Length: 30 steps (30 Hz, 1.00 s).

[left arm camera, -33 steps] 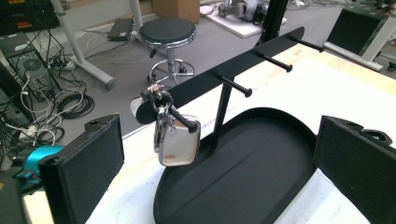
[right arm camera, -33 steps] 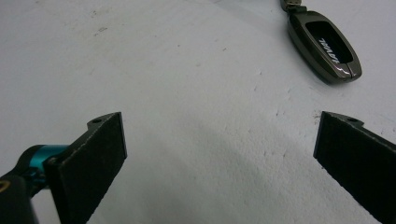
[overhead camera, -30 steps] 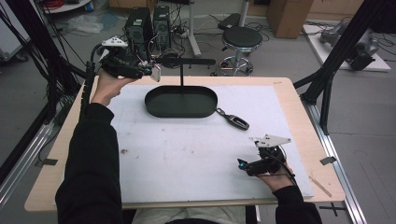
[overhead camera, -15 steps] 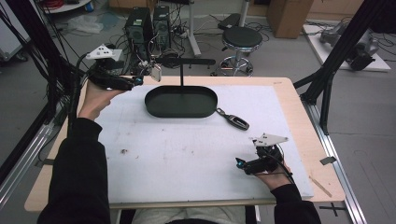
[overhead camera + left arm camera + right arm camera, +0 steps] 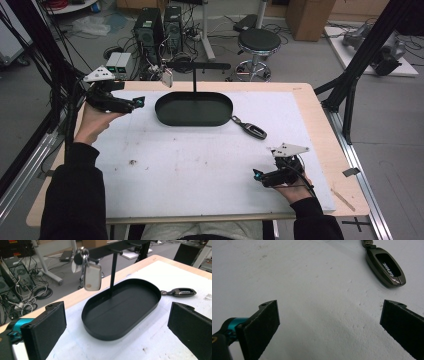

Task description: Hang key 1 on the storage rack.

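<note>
A black oval tray point(image 5: 165, 114) point(image 5: 100, 332) with an upright post and crossbar point(image 5: 200, 65) stands at the back middle of the white mat. A silver key tag point(image 5: 167, 77) point(image 5: 92, 276) hangs from the crossbar's left end. A dark car key fob point(image 5: 254, 130) point(image 5: 180, 292) point(image 5: 387, 268) lies on the mat right of the tray. My left gripper point(image 5: 139, 101) point(image 5: 117, 332) is open, left of the tray, with nothing between its jaws. My right gripper point(image 5: 257, 174) point(image 5: 329, 330) is open low over the mat at the front right, with the fob beyond it.
The wooden table point(image 5: 320, 125) borders the white mat point(image 5: 190, 170). Behind the table stand computer towers point(image 5: 150, 25), cables and a round stool point(image 5: 258, 40). Black frame struts point(image 5: 350, 85) rise at the right and left edges.
My left gripper has drawn back to the left and down, away from the crossbar, leaving the silver key tag hanging there. The right gripper has stayed put.
</note>
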Each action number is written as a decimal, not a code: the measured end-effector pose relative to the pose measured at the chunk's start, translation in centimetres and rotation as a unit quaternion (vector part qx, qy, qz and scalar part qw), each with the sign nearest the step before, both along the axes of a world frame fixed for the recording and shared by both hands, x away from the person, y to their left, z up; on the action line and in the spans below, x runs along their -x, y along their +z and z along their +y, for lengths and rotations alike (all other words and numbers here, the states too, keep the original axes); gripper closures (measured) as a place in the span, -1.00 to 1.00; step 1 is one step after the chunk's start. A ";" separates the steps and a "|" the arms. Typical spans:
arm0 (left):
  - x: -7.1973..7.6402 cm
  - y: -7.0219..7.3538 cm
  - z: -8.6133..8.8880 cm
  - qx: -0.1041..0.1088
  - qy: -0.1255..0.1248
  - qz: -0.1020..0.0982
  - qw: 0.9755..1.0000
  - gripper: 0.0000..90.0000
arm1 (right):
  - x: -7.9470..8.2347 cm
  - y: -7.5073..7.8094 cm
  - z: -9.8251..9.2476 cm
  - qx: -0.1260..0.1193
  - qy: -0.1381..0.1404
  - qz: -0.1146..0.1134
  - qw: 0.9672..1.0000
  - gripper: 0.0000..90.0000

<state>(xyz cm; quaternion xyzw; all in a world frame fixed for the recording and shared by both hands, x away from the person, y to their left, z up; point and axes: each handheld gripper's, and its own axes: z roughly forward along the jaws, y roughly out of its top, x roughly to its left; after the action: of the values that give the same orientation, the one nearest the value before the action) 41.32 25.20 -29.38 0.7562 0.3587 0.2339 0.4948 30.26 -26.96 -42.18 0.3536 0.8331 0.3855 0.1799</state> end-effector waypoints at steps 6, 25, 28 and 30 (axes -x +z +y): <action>1.4 -1.4 1.1 0.010 0.002 0.010 1.000 -0.95 | 0.0 0.0 0.0 0.001 0.001 0.000 1.000 -0.96; 4.5 -4.6 2.5 0.007 0.013 0.019 1.000 -0.95 | 0.0 0.0 0.0 0.002 0.003 -0.002 1.000 -0.96; 5.0 -4.9 2.7 0.006 0.013 0.021 1.000 -0.95 | 0.1 -0.1 0.1 0.007 0.001 -0.001 1.000 -0.96; 5.4 -5.2 2.8 0.003 0.012 0.023 1.000 -0.95 | 0.1 -0.1 0.1 0.010 0.002 -0.001 1.000 -0.96</action>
<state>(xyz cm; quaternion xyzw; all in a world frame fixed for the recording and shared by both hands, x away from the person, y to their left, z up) 35.96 27.97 -34.58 0.7552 0.3799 0.2212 0.4862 30.19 -26.87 -42.29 0.3497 0.8376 0.3775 0.1832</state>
